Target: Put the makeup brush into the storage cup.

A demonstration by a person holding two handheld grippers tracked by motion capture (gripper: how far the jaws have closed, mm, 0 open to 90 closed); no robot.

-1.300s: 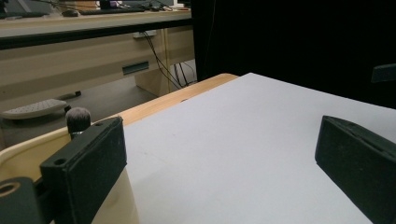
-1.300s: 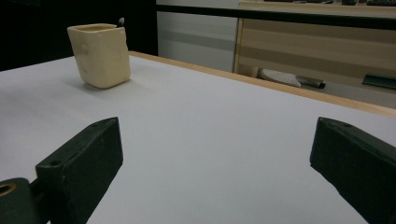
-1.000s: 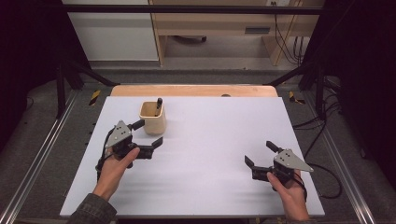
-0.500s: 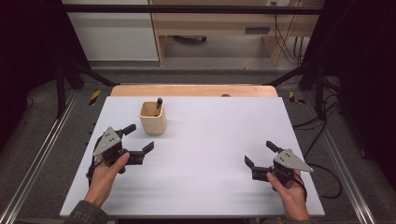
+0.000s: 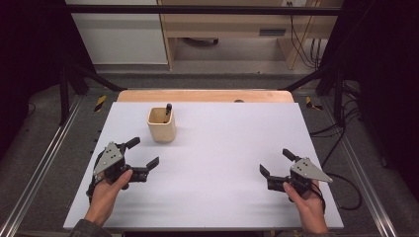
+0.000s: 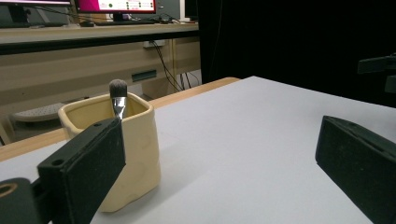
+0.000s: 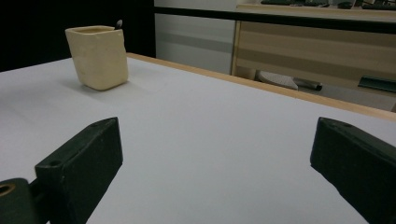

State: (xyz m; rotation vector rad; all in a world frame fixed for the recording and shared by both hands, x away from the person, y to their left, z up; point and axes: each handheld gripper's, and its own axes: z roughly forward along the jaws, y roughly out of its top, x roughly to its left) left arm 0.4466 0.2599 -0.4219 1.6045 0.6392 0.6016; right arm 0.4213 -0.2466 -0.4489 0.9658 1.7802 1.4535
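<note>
The left tongs (image 5: 145,153) are pulling away from the cup (image 5: 161,124) in the high view, sliding down and toward the left of the frame. A second ago they were sitting just beside the cup's lower left side, nearly touching it; now they are lying well below it, with bare white surface (image 5: 217,148) showing between them. The hand (image 5: 106,190) holding them is drawing back with them toward the lower left corner, and less of its forearm is showing at the bottom edge. Their jaws are standing wide apart with nothing between them.
</note>
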